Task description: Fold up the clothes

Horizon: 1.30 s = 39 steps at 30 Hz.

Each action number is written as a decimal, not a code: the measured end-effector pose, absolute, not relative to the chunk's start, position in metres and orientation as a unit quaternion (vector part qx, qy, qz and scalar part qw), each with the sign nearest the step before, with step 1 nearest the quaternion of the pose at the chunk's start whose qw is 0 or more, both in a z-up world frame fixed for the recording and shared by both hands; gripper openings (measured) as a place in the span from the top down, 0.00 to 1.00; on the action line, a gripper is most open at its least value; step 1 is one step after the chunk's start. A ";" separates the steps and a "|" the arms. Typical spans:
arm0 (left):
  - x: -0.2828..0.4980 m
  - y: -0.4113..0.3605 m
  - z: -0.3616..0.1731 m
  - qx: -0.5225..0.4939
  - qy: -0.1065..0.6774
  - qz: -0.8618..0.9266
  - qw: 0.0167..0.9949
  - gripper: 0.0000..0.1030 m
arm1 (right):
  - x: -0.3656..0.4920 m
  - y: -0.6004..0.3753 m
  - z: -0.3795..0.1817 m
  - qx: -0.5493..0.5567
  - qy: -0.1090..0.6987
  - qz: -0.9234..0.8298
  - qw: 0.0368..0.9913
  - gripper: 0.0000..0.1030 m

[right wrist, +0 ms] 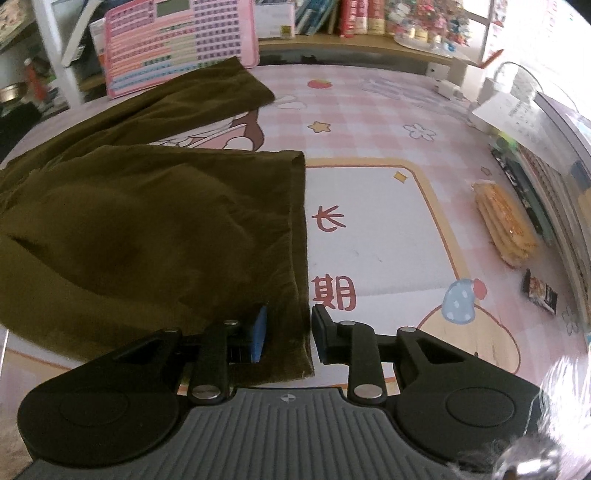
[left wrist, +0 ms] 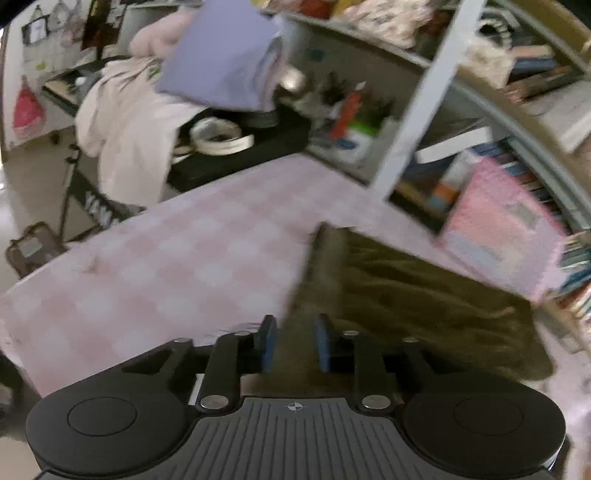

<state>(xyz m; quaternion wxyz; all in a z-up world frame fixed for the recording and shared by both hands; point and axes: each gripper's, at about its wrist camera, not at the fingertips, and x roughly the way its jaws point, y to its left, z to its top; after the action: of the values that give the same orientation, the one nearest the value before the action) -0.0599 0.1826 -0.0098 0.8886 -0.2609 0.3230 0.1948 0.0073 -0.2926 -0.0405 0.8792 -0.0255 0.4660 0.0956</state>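
A pair of olive-green trousers [right wrist: 147, 221] lies flat on the pink checked table mat [right wrist: 369, 122]. One leg reaches toward the back [right wrist: 221, 85]; the nearer leg ends in a hem [right wrist: 299, 229]. My right gripper [right wrist: 288, 332] is open at the near corner of that hem, with the fabric edge lying between its blue-padded fingers [right wrist: 258, 332]. In the blurred left wrist view, my left gripper [left wrist: 294, 339] is also open, low over the other end of the trousers [left wrist: 406, 302], with cloth between its fingers [left wrist: 267, 339].
A pink chart board [right wrist: 177, 40] leans against bookshelves [right wrist: 351, 22] at the back. A yellow snack pack [right wrist: 506, 225] and a dark packet [right wrist: 539, 291] lie at the right. White and lavender clothes [left wrist: 221, 55] are heaped beyond the table's left end. Bare mat [left wrist: 147, 266] lies left of the trousers.
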 end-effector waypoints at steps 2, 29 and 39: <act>-0.063 0.168 -0.002 -0.260 0.312 0.194 0.893 0.74 | 0.006 -0.293 -0.041 -0.035 0.463 0.108 0.879 0.74; -0.139 0.058 0.006 -0.260 0.349 0.192 0.880 0.72 | 0.020 -0.309 -0.045 -0.052 0.419 0.142 0.895 0.82; -0.134 0.062 0.008 -0.247 0.351 0.167 0.888 0.71 | -0.013 -0.322 -0.027 0.013 0.425 0.131 0.895 0.74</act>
<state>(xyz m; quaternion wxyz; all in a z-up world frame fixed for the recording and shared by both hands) -0.1335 0.0620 0.0077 0.8875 -0.2473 0.3511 0.1671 -0.0131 -0.3216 -0.0272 0.8954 0.0135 0.4253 0.1314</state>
